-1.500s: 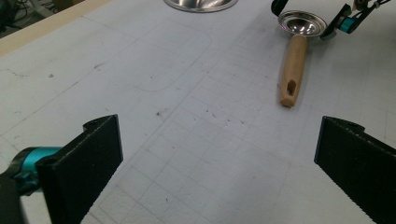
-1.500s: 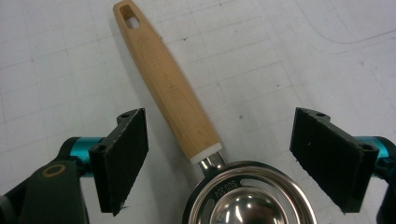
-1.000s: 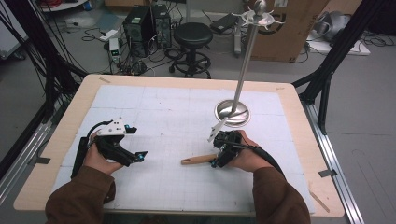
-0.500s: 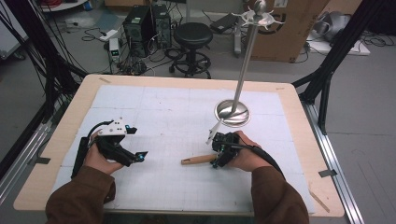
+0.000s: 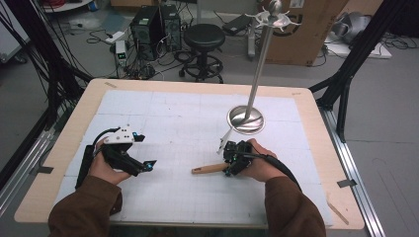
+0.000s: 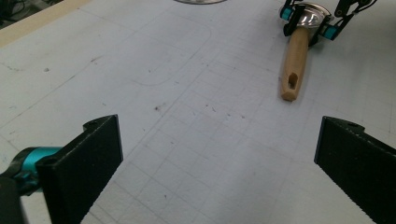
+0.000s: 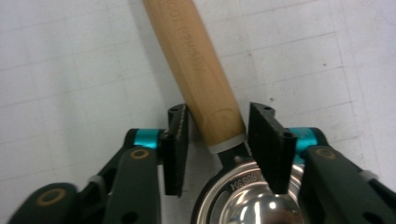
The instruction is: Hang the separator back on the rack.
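Straddling the wooden handle [image 7: 196, 60] of a metal ladle [image 7: 247, 200], right hand-held gripper [image 7: 218, 140] has its jaws either side of the handle's bowl end, small gaps showing, not clamped. Ladle lies flat on the gridded white mat [image 5: 188, 123], right of centre, handle pointing left. Left hand-held gripper [image 6: 217, 172] sits wide open over bare mat, near-left on the worktop [image 5: 64, 123]. Steel stand [image 5: 245, 119] is just beyond the ladle.
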A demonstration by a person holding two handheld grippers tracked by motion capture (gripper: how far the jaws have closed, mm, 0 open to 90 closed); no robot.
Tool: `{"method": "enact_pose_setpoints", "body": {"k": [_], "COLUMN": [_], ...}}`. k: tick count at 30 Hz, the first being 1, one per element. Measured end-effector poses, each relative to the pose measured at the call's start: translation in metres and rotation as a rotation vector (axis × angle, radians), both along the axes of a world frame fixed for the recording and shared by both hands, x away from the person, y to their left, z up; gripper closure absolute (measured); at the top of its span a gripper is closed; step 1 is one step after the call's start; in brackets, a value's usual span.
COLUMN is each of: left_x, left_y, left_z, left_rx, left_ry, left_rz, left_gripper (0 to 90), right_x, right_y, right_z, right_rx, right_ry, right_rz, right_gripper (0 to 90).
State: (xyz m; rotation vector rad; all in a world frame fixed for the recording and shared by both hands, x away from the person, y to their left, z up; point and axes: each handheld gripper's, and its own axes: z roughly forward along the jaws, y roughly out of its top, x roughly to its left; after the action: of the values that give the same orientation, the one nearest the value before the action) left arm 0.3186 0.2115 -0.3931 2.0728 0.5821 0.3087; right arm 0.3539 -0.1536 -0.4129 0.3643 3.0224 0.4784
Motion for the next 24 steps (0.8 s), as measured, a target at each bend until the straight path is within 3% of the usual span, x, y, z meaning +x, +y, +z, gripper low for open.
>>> {"method": "enact_pose_setpoints", "body": {"k": [16,24], "left_x": [0.000,-0.001], "left_y": [0.000,0.000], "left_z": [0.001,0.001], "left_rx": [-0.005,-0.006], "left_ry": [-0.004,-0.006], "left_rz": [-0.002,-0.003], "left_gripper": [1.6,1.6], "right_x": [-0.003,-0.005], "right_y": [0.002,0.014], "right_z": [0.001,0.002], "right_rx": [-0.017,-0.107], "right_ry": [0.007,0.002], "right_rz": [0.003,0.031], "right_gripper": [64.1,63.3]}}
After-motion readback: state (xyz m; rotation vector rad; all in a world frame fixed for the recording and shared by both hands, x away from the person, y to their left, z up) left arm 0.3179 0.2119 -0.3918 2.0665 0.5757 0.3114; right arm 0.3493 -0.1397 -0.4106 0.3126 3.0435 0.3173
